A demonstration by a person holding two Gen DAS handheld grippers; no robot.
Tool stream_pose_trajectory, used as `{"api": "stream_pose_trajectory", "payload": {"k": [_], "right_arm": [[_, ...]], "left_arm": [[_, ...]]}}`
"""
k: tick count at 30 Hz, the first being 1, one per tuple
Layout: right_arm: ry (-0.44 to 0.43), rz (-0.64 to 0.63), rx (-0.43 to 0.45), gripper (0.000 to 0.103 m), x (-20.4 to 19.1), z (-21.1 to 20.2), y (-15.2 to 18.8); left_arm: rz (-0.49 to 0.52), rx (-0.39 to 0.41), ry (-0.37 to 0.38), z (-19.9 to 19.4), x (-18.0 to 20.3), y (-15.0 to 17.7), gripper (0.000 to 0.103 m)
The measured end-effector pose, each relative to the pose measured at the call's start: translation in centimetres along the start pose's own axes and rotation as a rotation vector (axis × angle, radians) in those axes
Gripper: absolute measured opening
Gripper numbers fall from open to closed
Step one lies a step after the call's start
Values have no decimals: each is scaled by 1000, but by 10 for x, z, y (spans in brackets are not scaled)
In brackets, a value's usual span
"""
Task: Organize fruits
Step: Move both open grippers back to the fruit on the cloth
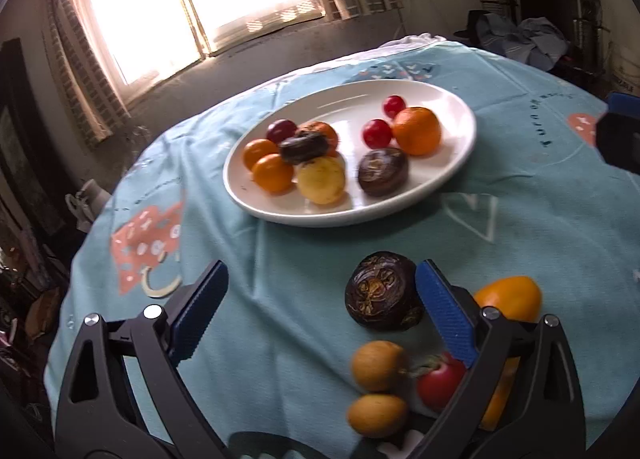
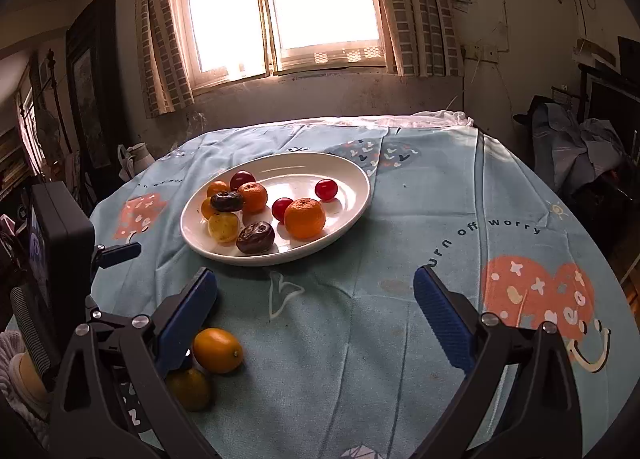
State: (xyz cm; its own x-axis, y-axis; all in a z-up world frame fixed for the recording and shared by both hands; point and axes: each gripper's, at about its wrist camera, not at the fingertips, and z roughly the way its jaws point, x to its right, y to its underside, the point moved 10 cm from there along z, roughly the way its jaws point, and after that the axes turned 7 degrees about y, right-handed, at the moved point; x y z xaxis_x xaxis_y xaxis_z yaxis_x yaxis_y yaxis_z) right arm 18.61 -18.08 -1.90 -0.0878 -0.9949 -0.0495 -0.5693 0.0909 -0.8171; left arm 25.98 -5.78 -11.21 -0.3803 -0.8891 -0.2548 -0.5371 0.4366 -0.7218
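A white oval plate (image 1: 352,107) (image 2: 296,171) on the teal tablecloth holds mandarins, red cherry tomatoes, dark wrinkled passion fruits and a yellow fruit. My left gripper (image 1: 320,279) is open above the cloth in front of the plate. A loose dark passion fruit (image 1: 382,291) lies just inside its right finger, not pinched. An orange fruit (image 1: 510,297) sits outside that finger. Two tan fruits (image 1: 378,365) and a red fruit (image 1: 440,383) lie nearer the camera. My right gripper (image 2: 316,287) is open over bare cloth, with an orange kumquat (image 2: 218,351) beside its left finger.
A darker round fruit (image 2: 188,387) lies half under the right gripper's left finger. The left gripper's body (image 2: 60,239) stands at the left edge of the right wrist view. The round table's edge drops off to a cluttered room; a window lies behind.
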Motion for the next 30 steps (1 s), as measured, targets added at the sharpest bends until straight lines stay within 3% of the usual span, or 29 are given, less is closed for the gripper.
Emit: {"api": "stream_pose_trajectory", "payload": {"k": [1,2,6,10,15,21,24,30], "right_arm": [[1,6,-1,99,2,0,0],[1,12,-2,99,3,0,0],[-8,7,3,99,0,-2,-1],[-12,9,-5,99,0,-1,0],[-18,7,-11,99,-2,0,1],[-19,3,-24,99,-4,3,4],[-20,3,-29,99,-4,4,5],[-28,-1,-35,99,-6,5,7]], "left_arm": [[-28,-6,-46,2,-16,1,97],[-76,-11,-47,2,-29,3,96],[-223,6,33,-8,-55,10,96],[-186,6,81,-6,-41,9,96],[-61,-2,73,-2,-13,4,96],[-53,-16,151,8,-3,-1,93],[-65,-38,221,16,2,-1,81],[-148,-107,335,33,3,7,45]]}}
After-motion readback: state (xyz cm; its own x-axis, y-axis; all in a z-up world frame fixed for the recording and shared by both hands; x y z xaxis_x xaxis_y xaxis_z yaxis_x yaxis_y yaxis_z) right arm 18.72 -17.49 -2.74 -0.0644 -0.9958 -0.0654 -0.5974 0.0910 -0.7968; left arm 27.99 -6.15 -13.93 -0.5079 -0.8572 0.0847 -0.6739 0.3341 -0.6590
